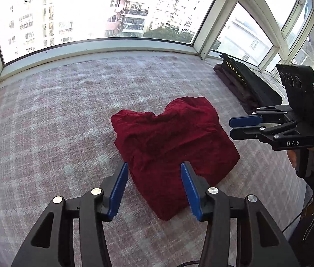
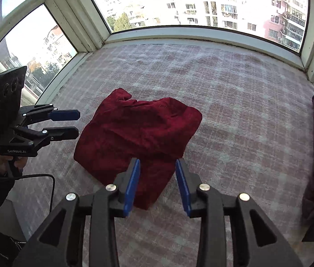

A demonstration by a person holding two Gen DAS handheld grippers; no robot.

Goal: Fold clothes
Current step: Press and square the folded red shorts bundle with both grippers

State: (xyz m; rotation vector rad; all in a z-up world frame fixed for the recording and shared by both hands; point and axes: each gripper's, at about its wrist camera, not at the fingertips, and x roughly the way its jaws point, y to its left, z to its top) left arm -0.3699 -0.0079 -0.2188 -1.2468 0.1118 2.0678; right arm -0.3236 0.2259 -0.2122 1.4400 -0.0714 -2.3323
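On the checked rug in the window bay, nearest of all, the left gripper hangs with its blue pads apart and nothing between them, just short of the near corner of the red garment. The right gripper hovers likewise over that corner from its own side, jaws parted and empty. The garment lies mid-rug, already doubled into a lumpy, roughly square bundle. It looks like thick, plush knit: soft, limp, fairly light, likely to sag and slide open when lifted, so I would pinch through all layers at the two near corners or along a folded edge. Further off, by the side window, sits a pile of dark folded clothes, well apart. Nothing blocks the way.
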